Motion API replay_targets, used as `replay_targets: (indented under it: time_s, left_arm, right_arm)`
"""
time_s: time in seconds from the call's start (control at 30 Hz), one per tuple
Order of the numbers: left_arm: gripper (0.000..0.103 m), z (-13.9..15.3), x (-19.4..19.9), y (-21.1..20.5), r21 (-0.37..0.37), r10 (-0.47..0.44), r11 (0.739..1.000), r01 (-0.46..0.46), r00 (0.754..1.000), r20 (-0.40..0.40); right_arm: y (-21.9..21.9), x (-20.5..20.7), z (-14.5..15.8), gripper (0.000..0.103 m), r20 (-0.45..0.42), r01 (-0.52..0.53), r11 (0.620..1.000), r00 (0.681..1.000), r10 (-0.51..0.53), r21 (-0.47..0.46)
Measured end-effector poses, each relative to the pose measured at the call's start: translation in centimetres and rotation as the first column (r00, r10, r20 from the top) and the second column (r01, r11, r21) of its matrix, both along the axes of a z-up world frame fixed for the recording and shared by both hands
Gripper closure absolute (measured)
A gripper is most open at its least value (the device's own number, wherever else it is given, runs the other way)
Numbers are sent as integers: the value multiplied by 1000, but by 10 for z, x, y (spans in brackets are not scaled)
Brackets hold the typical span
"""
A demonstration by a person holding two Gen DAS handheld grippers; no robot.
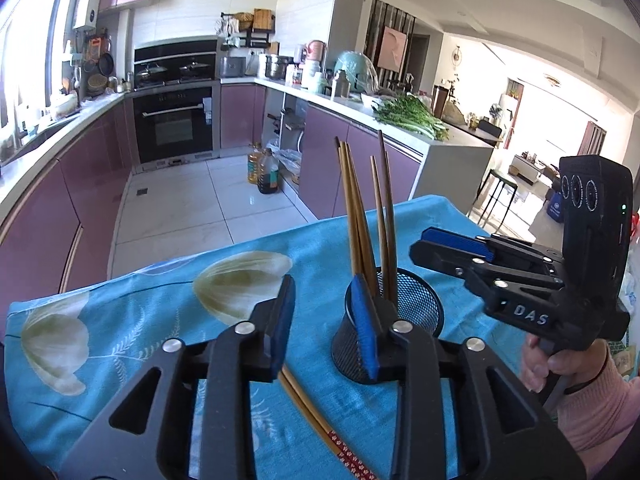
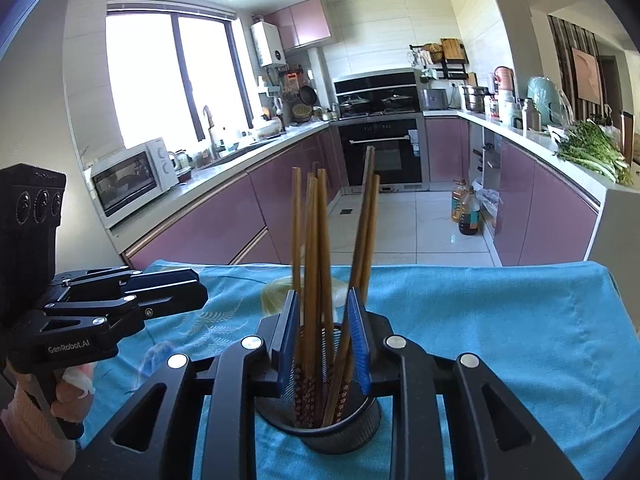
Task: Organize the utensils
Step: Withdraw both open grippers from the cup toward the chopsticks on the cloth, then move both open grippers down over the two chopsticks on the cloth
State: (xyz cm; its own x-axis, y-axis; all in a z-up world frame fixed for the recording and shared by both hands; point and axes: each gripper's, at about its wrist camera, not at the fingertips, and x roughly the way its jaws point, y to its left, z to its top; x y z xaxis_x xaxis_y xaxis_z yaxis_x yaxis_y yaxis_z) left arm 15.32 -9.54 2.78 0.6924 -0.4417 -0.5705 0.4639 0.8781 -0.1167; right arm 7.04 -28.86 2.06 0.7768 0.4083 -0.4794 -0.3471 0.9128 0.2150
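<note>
A black mesh cup stands on the blue flowered cloth with several wooden chopsticks upright in it. My left gripper is open just left of the cup, its right finger in front of the cup's wall. Two loose chopsticks with red patterned ends lie on the cloth below its jaws. My right gripper hangs over the cup, open, with the standing chopsticks between its blue pads and not pressed. Each gripper shows in the other's view: right gripper, left gripper.
The cloth-covered table ends at its far edge above a white tiled floor. Oil bottles stand on the floor by purple cabinets. Greens lie on the right counter, and a white toaster oven sits on the left one.
</note>
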Motion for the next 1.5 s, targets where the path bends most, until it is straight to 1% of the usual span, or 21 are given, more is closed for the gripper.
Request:
replay_targets:
  time_s: [0.07, 0.1, 0.17, 0.23, 0.4, 0.47, 0.6, 0.73, 0.83, 0.93, 1.17, 1.5]
  left_arm:
    - [67, -2, -11, 8, 3, 10, 1000, -10, 1000, 14]
    - [63, -5, -18, 13, 7, 15, 1000, -15, 1000, 19]
    - [61, -12, -28, 18, 21, 30, 999, -31, 999, 24]
    - [59, -23, -37, 26, 30, 43, 999, -44, 999, 8]
    - [53, -51, -47, 43, 44, 102, 994, -100, 994, -48]
    - [52, -63, -48, 49, 57, 125, 991, -121, 989, -73]
    - [52, -86, -51, 56, 84, 159, 985, -150, 981, -115]
    - [52, -102, -53, 59, 92, 182, 981, -171, 973, -139]
    - [52, -108, -54, 61, 87, 189, 980, -177, 969, -157]
    - [52, -113, -55, 60, 98, 197, 978, -183, 967, -161]
    - [52, -117, -60, 58, 99, 195, 979, -180, 966, -171]
    - [52, -119, -62, 58, 94, 187, 980, -173, 967, -175]
  right_arm:
    - [3, -12, 1, 79, 9, -37, 999, 999, 37, -4]
    - [6, -16, 1, 79, 8, -56, 998, 998, 56, -6]
    - [11, -27, -3, 79, -1, -102, 995, 995, 102, -11]
    - [17, -35, -10, 79, -21, -140, 990, 990, 139, -23]
    - [37, -39, -43, 79, -130, -199, 980, 972, 194, -27]
    - [46, -39, -59, 79, -183, -216, 976, 961, 209, -19]
    - [66, -43, -82, 79, -249, -241, 970, 941, 227, -25]
    - [75, -43, -96, 79, -299, -244, 969, 927, 226, -22]
    - [77, -43, -99, 79, -313, -246, 969, 923, 224, -30]
    - [77, -45, -101, 79, -321, -243, 970, 921, 221, -29]
    - [85, -52, -111, 80, -348, -230, 972, 915, 203, -39]
    - [75, -53, -112, 81, -358, -203, 979, 916, 178, -34]
